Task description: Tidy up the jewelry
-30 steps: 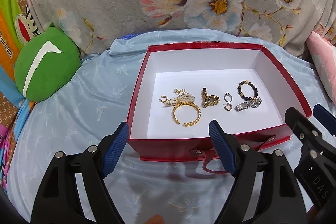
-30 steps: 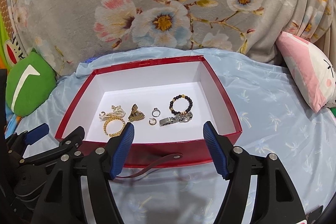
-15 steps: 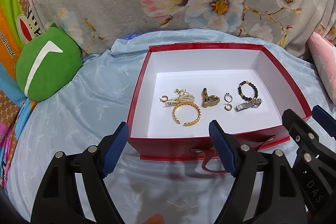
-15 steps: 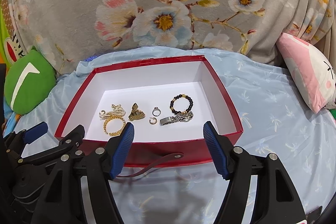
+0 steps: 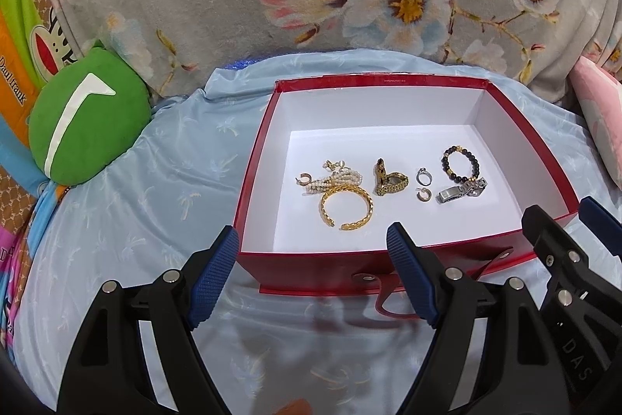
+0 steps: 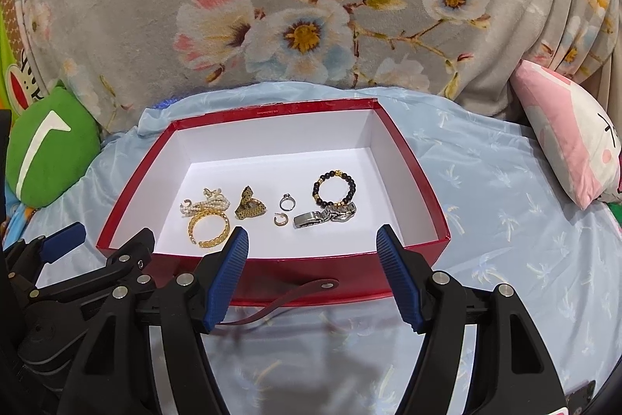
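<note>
Hovering wide and empty before the red box [image 5: 392, 271] on the bed [image 5: 163, 205], left claw [image 5: 311, 275] and right claw [image 6: 311, 267] leave the jewelry [image 5: 346, 207] spread across its near floor, apparently for separate picking.

Glossy red card box [image 5: 311, 273], shiny gold-metal bangle [image 5: 346, 208], matt cloth sheet [image 5: 155, 205].

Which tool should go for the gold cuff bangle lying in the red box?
Left, probably. The left tool is open and lined up right in front of the gold cuff bangle; the right tool, also open, faces the silver watch instead.
</note>
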### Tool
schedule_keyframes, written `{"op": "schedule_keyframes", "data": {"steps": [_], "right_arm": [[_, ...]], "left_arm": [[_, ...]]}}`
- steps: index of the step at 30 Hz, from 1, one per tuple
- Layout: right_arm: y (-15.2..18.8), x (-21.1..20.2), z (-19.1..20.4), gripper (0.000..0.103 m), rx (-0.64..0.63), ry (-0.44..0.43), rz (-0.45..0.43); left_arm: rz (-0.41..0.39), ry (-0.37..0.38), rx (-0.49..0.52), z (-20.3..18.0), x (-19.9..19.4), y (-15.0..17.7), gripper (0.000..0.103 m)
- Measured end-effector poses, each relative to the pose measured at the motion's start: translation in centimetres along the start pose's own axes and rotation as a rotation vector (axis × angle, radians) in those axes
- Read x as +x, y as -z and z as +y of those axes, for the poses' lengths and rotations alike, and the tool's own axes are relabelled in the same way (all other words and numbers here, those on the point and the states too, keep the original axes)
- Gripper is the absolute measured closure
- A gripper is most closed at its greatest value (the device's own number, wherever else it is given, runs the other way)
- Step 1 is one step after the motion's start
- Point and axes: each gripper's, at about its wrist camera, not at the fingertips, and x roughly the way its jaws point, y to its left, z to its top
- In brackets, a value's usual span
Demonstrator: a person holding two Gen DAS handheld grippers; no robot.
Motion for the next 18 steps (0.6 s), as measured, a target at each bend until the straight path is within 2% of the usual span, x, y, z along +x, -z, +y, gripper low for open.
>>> {"op": "schedule_keyframes", "data": {"steps": [18], "right_arm": [[0.58,0.77,-0.10,0.036,-0.001,0.015,0.010]], "left_arm": [[0.010,0.001,0.004,-0.16,0.71,0.49,0.027]]}}
